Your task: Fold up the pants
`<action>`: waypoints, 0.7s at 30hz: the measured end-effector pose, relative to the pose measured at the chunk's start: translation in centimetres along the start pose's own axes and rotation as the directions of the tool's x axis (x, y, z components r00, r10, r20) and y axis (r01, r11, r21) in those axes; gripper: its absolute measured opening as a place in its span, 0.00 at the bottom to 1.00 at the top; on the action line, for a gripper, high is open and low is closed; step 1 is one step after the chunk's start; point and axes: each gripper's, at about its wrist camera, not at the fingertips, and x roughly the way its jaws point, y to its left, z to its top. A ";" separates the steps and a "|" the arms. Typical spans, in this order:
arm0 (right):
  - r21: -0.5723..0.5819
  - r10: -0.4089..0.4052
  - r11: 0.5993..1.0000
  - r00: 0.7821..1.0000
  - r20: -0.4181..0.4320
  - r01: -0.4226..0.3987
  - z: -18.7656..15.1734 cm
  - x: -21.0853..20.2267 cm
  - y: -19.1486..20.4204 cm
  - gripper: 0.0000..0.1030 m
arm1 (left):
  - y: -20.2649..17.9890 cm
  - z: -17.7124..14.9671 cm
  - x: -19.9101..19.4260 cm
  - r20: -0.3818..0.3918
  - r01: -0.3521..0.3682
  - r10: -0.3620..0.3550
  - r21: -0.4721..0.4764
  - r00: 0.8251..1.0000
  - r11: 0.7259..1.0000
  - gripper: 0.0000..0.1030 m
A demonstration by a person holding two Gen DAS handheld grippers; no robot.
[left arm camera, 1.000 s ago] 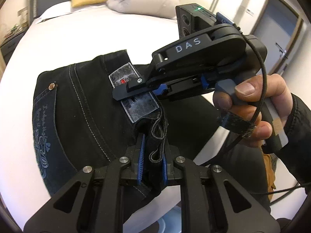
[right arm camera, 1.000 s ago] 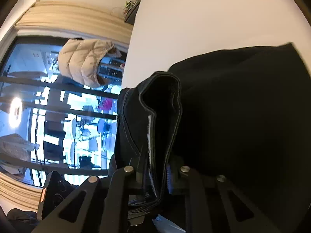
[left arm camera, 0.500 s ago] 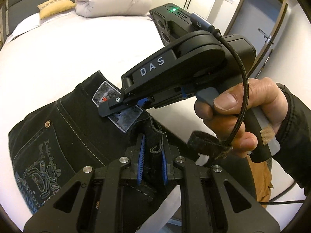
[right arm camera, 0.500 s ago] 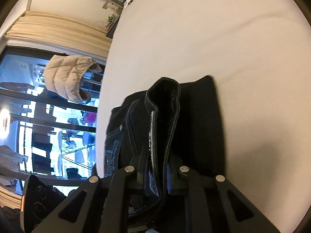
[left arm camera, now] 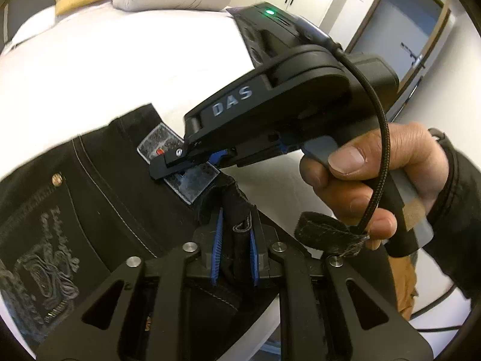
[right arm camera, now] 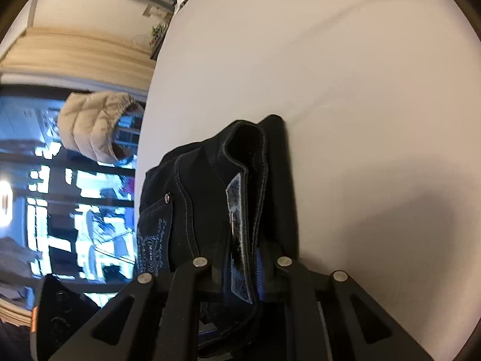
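Both claws were clamped side by side on the pants' waistband, left gripper and right gripper almost touching, garment trailing away across the bed.

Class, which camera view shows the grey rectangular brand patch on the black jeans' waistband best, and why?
The left wrist view: the grey rectangular brand patch faces the camera, though the right gripper covers its middle. The right wrist view shows the patch edge-on only, a thin strip running into that gripper.
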 end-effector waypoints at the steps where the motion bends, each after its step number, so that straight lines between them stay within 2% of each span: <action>1: 0.019 0.026 0.999 1.000 0.010 -0.026 -0.1 -0.1 -0.6 0.15 | 0.1 0.1 -0.5 0.001 0.007 -0.007 -0.009 1.000 1.000 0.21; 4: 0.082 0.095 0.992 0.995 0.033 -0.097 -0.4 -0.6 -1.9 0.21 | 1.0 -0.4 -1.7 -0.019 0.069 -0.070 -0.042 0.997 0.997 0.26; 5: 0.087 0.086 0.992 0.995 0.052 -0.090 -0.5 -1.2 -1.9 0.27 | 1.3 -0.7 -3.0 -0.021 0.097 -0.098 -0.057 0.995 0.994 0.26; 7: 0.073 0.033 0.996 0.994 0.108 -0.041 -0.7 -3.0 -1.3 0.30 | 1.9 -1.3 -5.6 0.001 0.122 -0.122 -0.074 0.992 0.990 0.26; 10: 0.050 -0.020 0.999 0.982 0.190 0.010 -1.4 -6.3 0.1 0.32 | 4.3 -2.8 -10.2 0.054 0.072 -0.067 -0.089 0.996 0.993 0.26; 12: 0.004 0.008 1.000 0.978 0.207 -0.009 -2.2 -7.2 1.9 0.32 | 6.5 -3.6 -11.7 0.083 0.033 -0.023 -0.129 0.996 0.991 0.26; 15: -0.086 0.045 0.996 0.986 0.161 -0.031 -3.5 -6.3 4.6 0.32 | 10.4 -4.7 -12.2 0.069 -0.032 0.048 -0.224 0.996 0.974 0.26; 16: -0.103 0.028 0.995 0.993 0.118 -0.016 -4.2 -4.9 5.0 0.32 | 11.3 -5.3 -11.7 0.050 -0.050 0.063 -0.240 0.997 0.970 0.26; 17: -0.102 -0.003 0.995 0.996 0.085 0.011 -4.6 -3.8 4.8 0.32 | 12.2 -5.9 -10.6 -0.003 -0.078 0.080 -0.241 0.997 0.967 0.26; 18: -0.088 -0.047 0.995 0.998 0.051 0.052 -5.0 -2.5 4.2 0.29 | 12.6 -5.7 -10.3 -0.038 -0.083 0.076 -0.253 0.996 0.964 0.26; 19: -0.075 -0.100 0.992 0.995 0.024 0.102 -5.5 -1.3 3.2 0.15 | 13.3 -6.2 -9.7 -0.060 -0.071 0.057 -0.283 0.997 0.957 0.26; 20: -0.077 -0.109 0.991 0.993 0.037 0.112 -5.9 -1.1 2.6 0.02 | 14.0 -6.8 -9.6 -0.051 -0.051 0.037 -0.315 0.998 0.948 0.26; 21: -0.061 -0.091 0.994 0.994 0.066 0.095 -6.2 -1.6 1.9 0.00 | 14.6 -6.5 -9.5 -0.046 -0.042 0.029 -0.327 0.999 0.944 0.26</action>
